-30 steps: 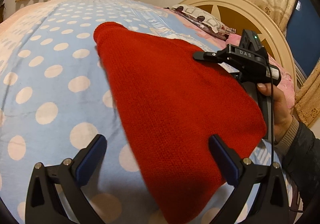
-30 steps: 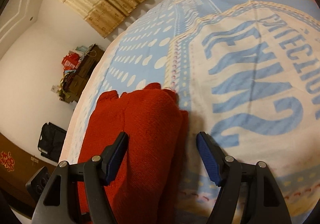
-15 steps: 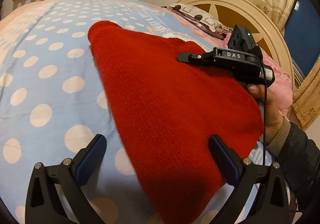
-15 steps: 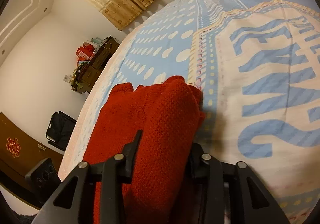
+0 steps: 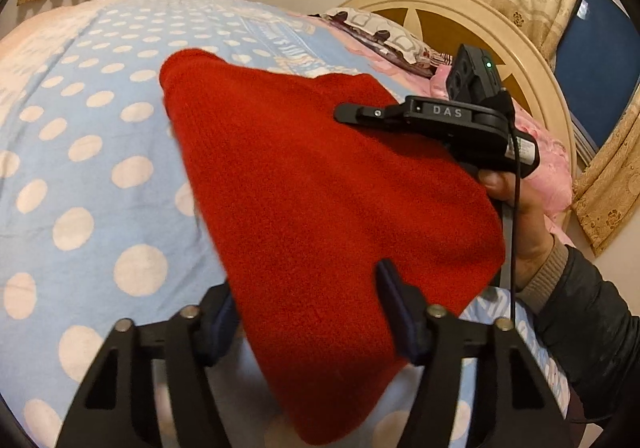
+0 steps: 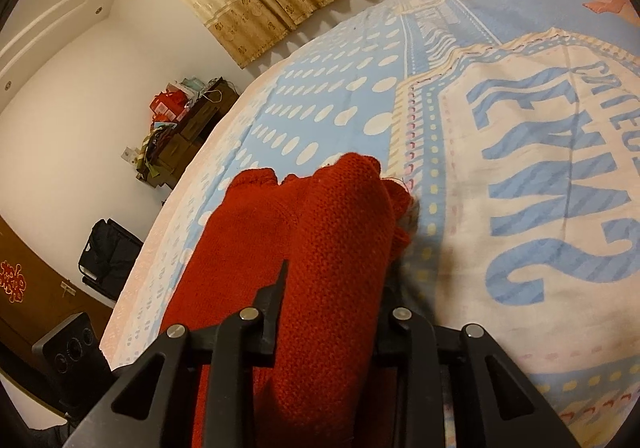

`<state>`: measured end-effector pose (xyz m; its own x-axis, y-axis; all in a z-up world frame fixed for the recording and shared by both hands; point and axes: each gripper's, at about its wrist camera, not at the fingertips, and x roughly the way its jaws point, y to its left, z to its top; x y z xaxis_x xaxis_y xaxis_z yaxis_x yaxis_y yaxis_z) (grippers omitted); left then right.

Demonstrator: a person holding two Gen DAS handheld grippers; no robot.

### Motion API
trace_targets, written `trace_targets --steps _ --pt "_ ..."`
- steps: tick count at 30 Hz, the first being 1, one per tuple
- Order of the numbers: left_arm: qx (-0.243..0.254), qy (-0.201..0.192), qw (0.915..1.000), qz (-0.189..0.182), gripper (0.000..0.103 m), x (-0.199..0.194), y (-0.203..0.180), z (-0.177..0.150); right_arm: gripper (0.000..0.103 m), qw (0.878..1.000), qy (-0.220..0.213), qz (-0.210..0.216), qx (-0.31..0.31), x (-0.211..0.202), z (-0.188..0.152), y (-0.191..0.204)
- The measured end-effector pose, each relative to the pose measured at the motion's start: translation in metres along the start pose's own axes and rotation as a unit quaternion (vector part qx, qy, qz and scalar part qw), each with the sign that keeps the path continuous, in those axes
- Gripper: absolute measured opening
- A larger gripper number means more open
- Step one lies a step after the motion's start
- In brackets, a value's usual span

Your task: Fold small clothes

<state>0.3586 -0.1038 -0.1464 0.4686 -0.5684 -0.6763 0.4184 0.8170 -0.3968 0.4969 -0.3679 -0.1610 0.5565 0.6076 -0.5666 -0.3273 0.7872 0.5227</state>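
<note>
A red knit garment (image 5: 320, 188) lies on a blue bedspread with white dots (image 5: 80, 168). My left gripper (image 5: 308, 312) has its jaws closing around the garment's near edge, with red cloth between the fingers. My right gripper (image 6: 332, 296) is shut on a bunched fold of the same red garment (image 6: 336, 232) and holds it just over the bed. In the left wrist view the right gripper (image 5: 348, 114) reaches in from the right over the garment's far edge, held by a hand.
A cream headboard (image 5: 500, 44) and a patterned pillow (image 5: 376, 28) stand at the bed's far right. A pink blanket (image 5: 548, 168) lies by the headboard. In the right wrist view a cluttered dark cabinet (image 6: 180, 128) and a black bag (image 6: 104, 256) stand beyond the bed.
My right gripper closed on the garment's fold and lifted it slightly. My left gripper's jaws narrowed from wide open onto the garment's near edge.
</note>
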Motion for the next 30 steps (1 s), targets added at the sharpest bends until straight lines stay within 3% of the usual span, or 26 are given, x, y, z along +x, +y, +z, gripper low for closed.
trace_targets --steps 6,13,30 --pt "0.0 0.0 0.9997 0.026 0.044 -0.01 -0.006 0.002 0.028 1.0 -0.015 0.005 -0.012 -0.01 -0.002 0.012" --pt "0.037 0.008 0.9973 0.064 0.042 -0.025 -0.02 -0.004 0.027 0.999 -0.019 0.014 -0.028 -0.016 -0.011 0.035" --pt "0.046 -0.016 0.9946 0.092 0.04 -0.097 -0.026 -0.039 0.027 0.996 -0.024 0.061 -0.064 -0.031 -0.063 0.111"
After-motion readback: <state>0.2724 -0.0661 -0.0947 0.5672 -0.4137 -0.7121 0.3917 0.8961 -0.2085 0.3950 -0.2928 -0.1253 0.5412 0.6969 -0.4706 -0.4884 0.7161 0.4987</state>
